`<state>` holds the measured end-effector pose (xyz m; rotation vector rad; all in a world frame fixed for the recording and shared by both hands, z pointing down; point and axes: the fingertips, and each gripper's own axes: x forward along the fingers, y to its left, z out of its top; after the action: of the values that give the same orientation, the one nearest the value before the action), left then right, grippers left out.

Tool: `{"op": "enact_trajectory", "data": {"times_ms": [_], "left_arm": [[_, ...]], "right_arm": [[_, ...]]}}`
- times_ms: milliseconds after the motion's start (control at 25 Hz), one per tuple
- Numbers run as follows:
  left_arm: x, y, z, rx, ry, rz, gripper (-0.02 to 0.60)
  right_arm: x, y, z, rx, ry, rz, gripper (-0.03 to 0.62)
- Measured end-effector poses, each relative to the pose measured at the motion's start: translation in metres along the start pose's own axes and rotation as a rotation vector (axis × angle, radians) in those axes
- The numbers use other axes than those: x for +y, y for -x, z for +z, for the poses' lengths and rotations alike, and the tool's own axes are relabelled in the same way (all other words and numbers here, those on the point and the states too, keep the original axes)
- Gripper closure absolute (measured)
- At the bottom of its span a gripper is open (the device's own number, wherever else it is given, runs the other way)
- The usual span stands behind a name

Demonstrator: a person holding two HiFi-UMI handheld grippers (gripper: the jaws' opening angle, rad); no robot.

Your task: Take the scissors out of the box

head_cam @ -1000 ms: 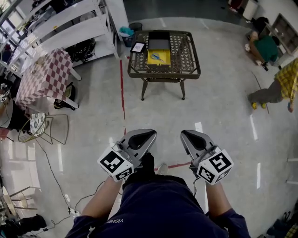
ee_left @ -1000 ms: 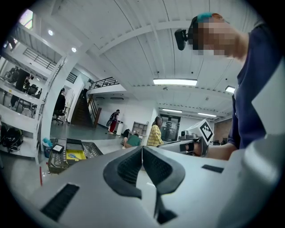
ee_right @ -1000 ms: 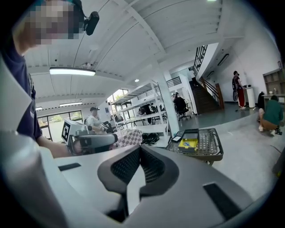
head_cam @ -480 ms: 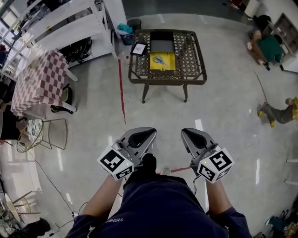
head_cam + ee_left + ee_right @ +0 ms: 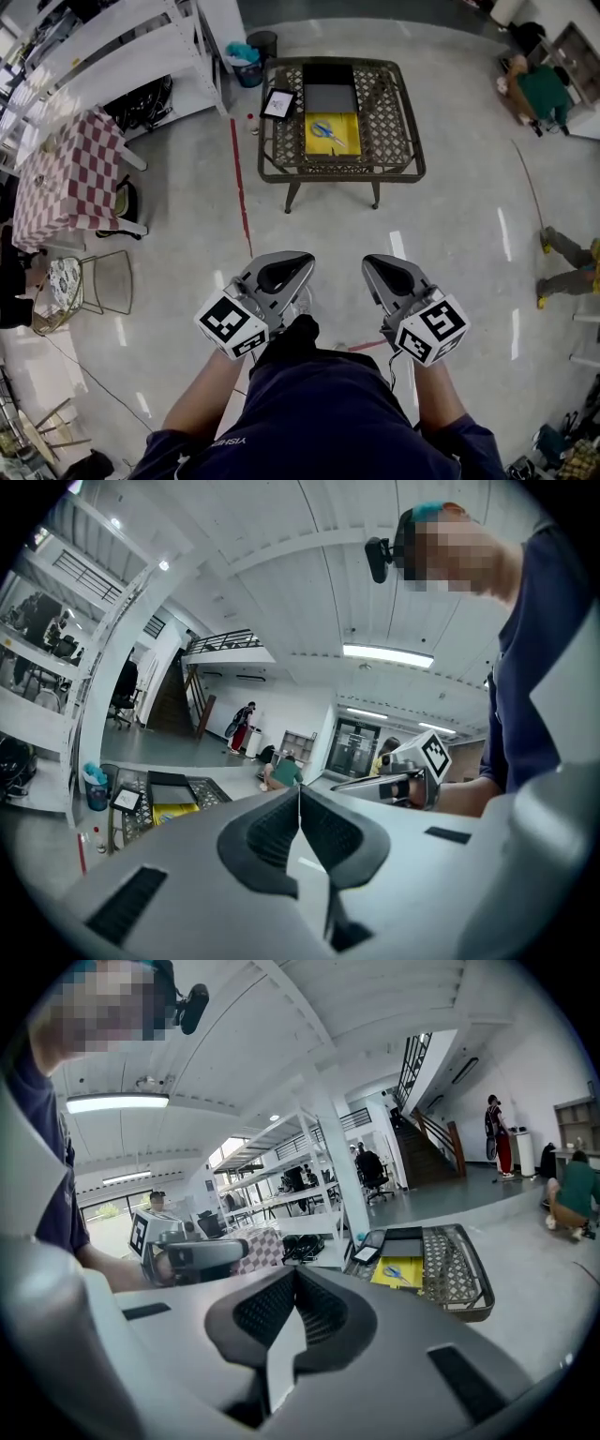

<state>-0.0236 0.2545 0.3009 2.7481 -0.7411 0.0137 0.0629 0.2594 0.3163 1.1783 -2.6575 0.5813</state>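
Observation:
A yellow box (image 5: 331,135) lies open on a metal lattice table (image 5: 394,122) far ahead, with blue-handled scissors (image 5: 328,130) inside it. Its black lid (image 5: 329,94) rests just behind. Both grippers are held low in front of the person's body, well short of the table. My left gripper (image 5: 302,262) is shut with nothing in it, its pads meeting (image 5: 298,797). My right gripper (image 5: 372,265) is shut and empty too (image 5: 295,1274). The right gripper view shows the box (image 5: 401,1273) and scissors (image 5: 395,1271) small in the distance.
A framed tablet (image 5: 279,103) sits at the table's left corner. White shelving (image 5: 131,47), a checked-cloth table (image 5: 61,173) and a wire chair (image 5: 86,281) stand at the left. A red floor line (image 5: 239,183) runs ahead. A crouching person (image 5: 539,89) and someone's legs (image 5: 562,262) are at the right.
The table and box have drawn nearer and look larger in the head view. Both grippers stay shut side by side. The walking person at the right has moved down the frame.

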Motion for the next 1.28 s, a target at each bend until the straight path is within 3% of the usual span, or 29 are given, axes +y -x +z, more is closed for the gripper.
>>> {"op": "enact_trajectory", "data": {"times_ms": [560, 960, 1280], "left_arm": [[0.091, -0.011, 0.025, 0.022, -0.008, -0.032, 0.557], [0.118, -0.02, 0.025, 0.039, -0.016, -0.06, 0.557], [0.141, -0.044, 0.02, 0.061, -0.003, -0.035, 0.557]], "right_arm": [[-0.029, -0.08, 0.035, -0.003, -0.013, -0.054, 0.576], [-0.045, -0.106, 0.042, 0.0, -0.02, -0.072, 0.576], [-0.079, -0.125, 0.047, 0.0, -0.028, -0.061, 0.576]]}}
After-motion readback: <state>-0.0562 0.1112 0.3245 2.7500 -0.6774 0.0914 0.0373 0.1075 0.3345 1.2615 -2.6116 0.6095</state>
